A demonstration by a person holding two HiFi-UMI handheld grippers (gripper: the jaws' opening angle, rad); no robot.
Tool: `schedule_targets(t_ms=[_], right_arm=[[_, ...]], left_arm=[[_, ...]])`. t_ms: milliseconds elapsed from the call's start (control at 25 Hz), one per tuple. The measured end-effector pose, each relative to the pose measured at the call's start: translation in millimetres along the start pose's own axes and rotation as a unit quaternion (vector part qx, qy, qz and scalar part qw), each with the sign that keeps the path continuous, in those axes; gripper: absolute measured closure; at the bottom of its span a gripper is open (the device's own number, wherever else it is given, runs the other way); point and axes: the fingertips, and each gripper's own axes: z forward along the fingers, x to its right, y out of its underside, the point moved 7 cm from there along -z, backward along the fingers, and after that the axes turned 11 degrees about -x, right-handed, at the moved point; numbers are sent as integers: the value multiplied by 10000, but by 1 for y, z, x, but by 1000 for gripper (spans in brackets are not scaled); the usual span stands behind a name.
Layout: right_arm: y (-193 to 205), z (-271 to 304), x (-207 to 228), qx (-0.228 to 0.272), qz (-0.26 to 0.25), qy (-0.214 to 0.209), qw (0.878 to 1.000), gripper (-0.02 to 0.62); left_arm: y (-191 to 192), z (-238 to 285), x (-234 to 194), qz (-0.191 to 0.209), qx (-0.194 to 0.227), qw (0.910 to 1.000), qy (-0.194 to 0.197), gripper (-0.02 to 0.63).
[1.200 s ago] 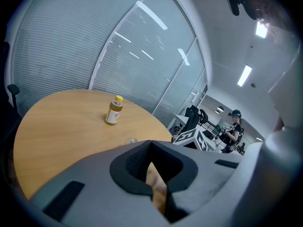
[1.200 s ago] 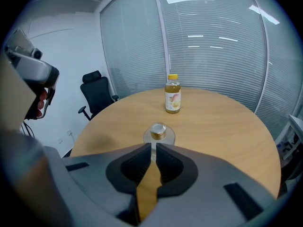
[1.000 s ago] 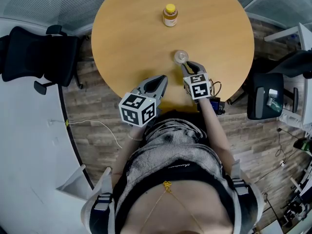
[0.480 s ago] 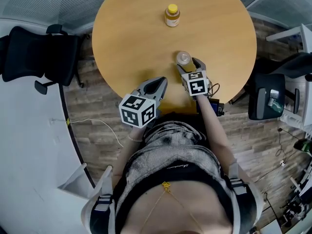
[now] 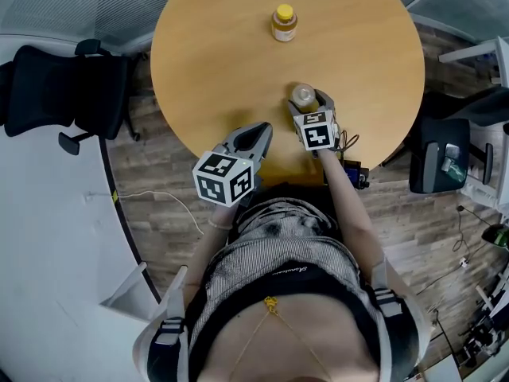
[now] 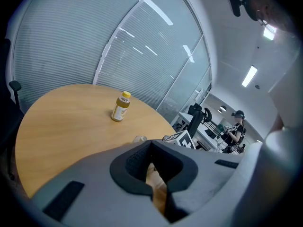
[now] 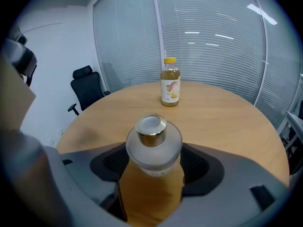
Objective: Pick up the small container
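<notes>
The left claw (image 5: 260,131) hangs over the near edge of the round surface (image 5: 215,62), its jaws drawn together with nothing between them; it seems to have no part in this step. Farther back on the surface, well apart from both claws, stands a bottle with a yellow cap (image 5: 283,23).

The small container (image 7: 153,145), a frosted jar with a metal cap, stands upright on the surface towards its right side. The right claw (image 5: 312,103) is set around it. Its jaws have just been opening and stand wide, one on each side of the jar's body, with no pad seen pressing on it.

The step in hand looks like the approach to the grasp. Next, the jaws would need to close squarely on the jar's round body, below the cap, before any lift. The smooth, curved sides may slip if the grip is off-centre.
</notes>
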Motion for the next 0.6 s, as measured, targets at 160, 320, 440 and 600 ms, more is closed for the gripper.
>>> schedule_targets(t_ms=[160, 320, 440, 600], right_arm=[[-4, 7, -1, 30, -84, 34, 10000, 268], [-5, 10, -1, 175, -16, 6, 9998, 267], [-6, 10, -1, 274, -38, -16, 9996, 268], [-7, 13, -1, 295, -280, 111, 9991, 268]], left_arm=[[-3, 3, -1, 1, -17, 10000, 29, 586], [-4, 6, -2, -8, -79, 9999, 62, 586], [-2, 8, -2, -28, -116, 9999, 81, 586], [-1, 9, -2, -30, -137, 9999, 85, 586]])
